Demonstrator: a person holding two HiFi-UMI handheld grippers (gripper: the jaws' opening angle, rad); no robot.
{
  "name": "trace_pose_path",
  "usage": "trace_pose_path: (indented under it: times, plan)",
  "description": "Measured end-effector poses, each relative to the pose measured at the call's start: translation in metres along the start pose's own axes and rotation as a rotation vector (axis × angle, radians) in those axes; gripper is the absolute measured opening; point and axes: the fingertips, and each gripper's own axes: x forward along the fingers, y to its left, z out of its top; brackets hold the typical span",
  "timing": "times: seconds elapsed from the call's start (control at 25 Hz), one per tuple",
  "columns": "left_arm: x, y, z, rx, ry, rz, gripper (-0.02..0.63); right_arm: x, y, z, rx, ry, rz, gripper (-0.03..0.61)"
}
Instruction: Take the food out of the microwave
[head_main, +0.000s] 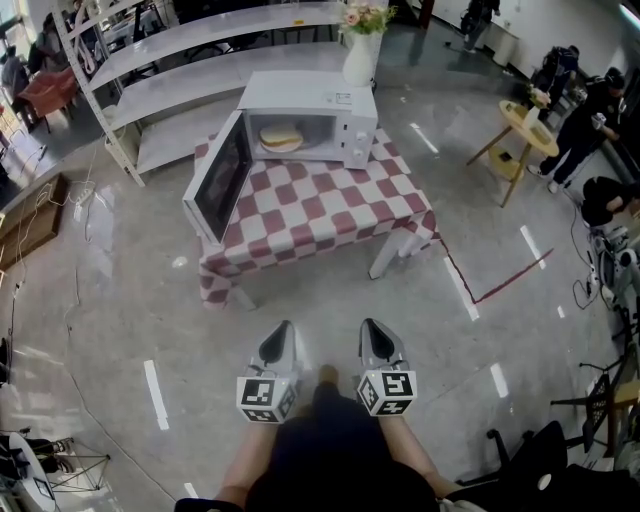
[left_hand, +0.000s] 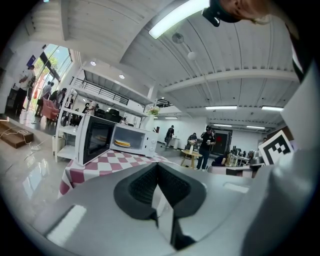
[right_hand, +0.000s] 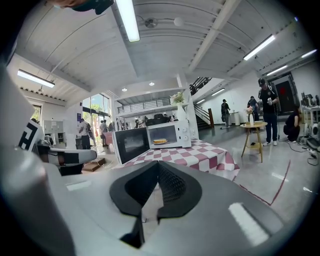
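Inside the microwave (head_main: 330, 100), at upper centre of the head view, the food (head_main: 281, 138) lay flat, the door (head_main: 222, 178) standing open to the left. I judged this the approach step: next I would have to come close and open the jaws. Left gripper (head_main: 278, 340) and right gripper (head_main: 376, 338), at lower centre, were both closed and empty, well apart from the food.

A counter (head_main: 388, 255) under a red-and-white checked cloth (head_main: 330, 205) stands on the grey floor (head_main: 120, 300). A white microwave (head_main: 300, 92), door open, sits at its far end.
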Motion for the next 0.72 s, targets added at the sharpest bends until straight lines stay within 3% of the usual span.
trace_pose_path:
  times: [0.72]
  plan:
    - [0.091, 0.021, 0.011, -0.012, 0.001, 0.044, 0.009, 0.084, -0.046, 0.028, -0.003, 0.009, 0.02, 0.002]
